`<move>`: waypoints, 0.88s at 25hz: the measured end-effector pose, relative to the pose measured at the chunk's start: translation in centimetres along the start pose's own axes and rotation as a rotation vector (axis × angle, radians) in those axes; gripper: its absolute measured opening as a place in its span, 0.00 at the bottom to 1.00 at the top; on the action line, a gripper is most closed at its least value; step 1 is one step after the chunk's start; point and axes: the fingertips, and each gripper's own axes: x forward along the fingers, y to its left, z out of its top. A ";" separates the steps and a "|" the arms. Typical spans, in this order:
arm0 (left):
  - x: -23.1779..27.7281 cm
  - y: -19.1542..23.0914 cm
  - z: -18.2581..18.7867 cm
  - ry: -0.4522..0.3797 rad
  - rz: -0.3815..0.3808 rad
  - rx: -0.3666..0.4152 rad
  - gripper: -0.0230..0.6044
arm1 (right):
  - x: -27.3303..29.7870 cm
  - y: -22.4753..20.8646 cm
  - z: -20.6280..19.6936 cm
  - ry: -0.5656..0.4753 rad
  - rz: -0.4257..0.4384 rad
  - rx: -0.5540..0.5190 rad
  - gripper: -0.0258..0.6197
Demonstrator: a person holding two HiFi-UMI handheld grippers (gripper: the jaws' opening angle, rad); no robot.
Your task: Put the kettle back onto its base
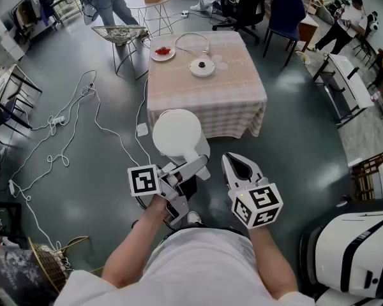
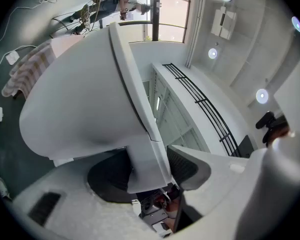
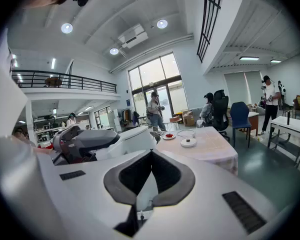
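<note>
right gripper [image 3: 151, 153] closed, empty, table [image 3: 216, 150] ahead

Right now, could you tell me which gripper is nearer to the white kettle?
Left. The left gripper is clamped on the handle of the kettle; the right gripper, shut and empty, hangs beside it, not touching.
</note>
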 end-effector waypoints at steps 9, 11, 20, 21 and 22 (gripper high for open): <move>-1.3 0.0 0.3 0.024 -0.001 -0.003 0.39 | 0.8 2.2 0.0 0.006 0.011 -0.024 0.05; -1.5 0.1 0.5 0.026 -0.005 -0.009 0.39 | 1.0 2.3 0.1 0.005 0.007 -0.029 0.05; -1.8 0.1 1.4 0.022 -0.005 -0.003 0.39 | 2.1 2.4 0.7 0.003 0.014 -0.054 0.05; -1.8 0.1 1.6 0.020 -0.005 -0.003 0.39 | 2.3 2.5 0.7 0.005 0.019 -0.054 0.05; -1.8 0.1 1.8 0.019 -0.003 -0.002 0.39 | 2.5 2.4 0.6 0.006 0.023 -0.053 0.05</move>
